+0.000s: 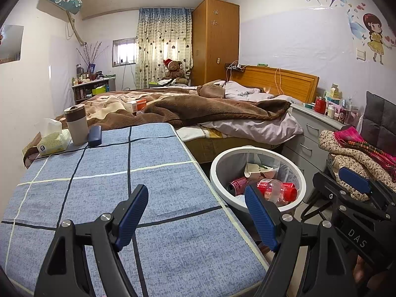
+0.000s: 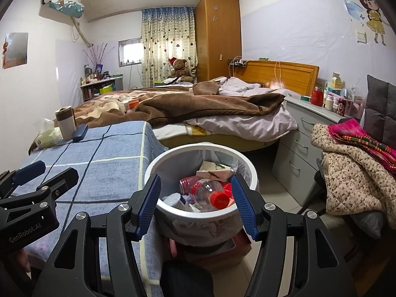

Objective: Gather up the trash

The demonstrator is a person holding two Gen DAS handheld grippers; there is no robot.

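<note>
Trash bin [image 2: 158,163], white, on floor right of worktop [image 1: 99,173]; holds clear bottle [image 2: 210,193], red can [image 2: 188,183], carton [image 2: 215,169]. Left claw [image 1: 198,212] gapes empty over worktop's right edge. Right claw [image 2: 195,205] half-open, empty, near bin's rim.

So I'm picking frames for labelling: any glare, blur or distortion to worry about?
Left wrist view: sharp, strong fisheye bending, black corners, window blown out. Right wrist view: same bending; bin contents crisp, curtain backlit.
</note>
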